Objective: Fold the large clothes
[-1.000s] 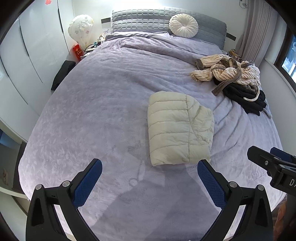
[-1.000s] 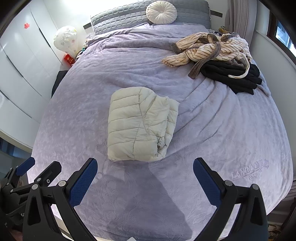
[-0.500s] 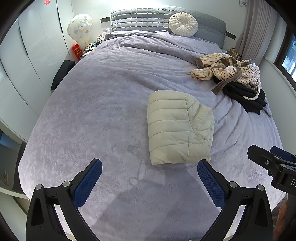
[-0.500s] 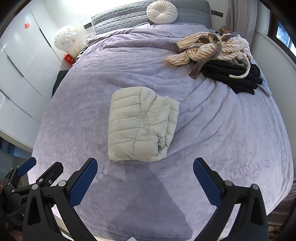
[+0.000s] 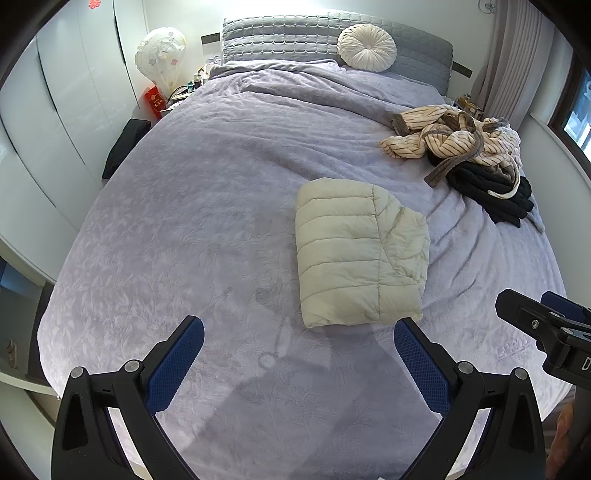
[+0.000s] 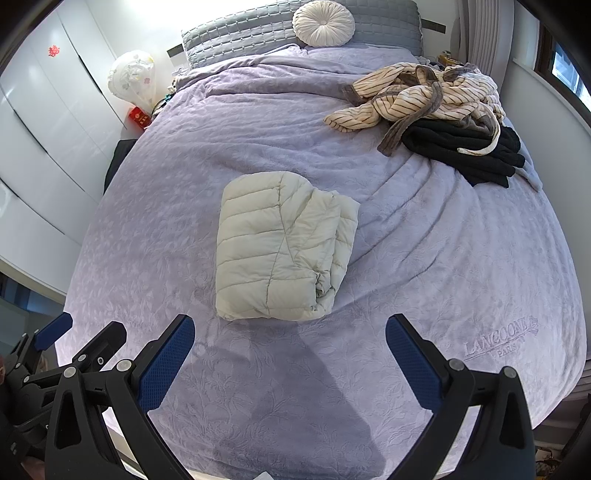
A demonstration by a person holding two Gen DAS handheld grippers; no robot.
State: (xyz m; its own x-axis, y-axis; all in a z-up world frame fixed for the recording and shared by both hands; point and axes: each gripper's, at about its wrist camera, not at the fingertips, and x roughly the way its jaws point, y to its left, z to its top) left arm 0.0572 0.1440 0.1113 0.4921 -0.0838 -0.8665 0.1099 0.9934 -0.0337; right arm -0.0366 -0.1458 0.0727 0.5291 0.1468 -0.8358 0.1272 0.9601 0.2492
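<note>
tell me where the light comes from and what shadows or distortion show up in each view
Left wrist view: bright glare above the headboard, dark shadow on the bedspread between the left gripper fingers, fisheye-curved wardrobe. Right wrist view: same backlight, shadow before the right gripper, black corners.

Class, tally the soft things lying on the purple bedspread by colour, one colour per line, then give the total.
Cream: 2, the folded puffer jacket and the round cushion
Cream with dark stripes: 1, the crumpled robe
Black: 1, the black garment under the robe
Total: 4
</note>
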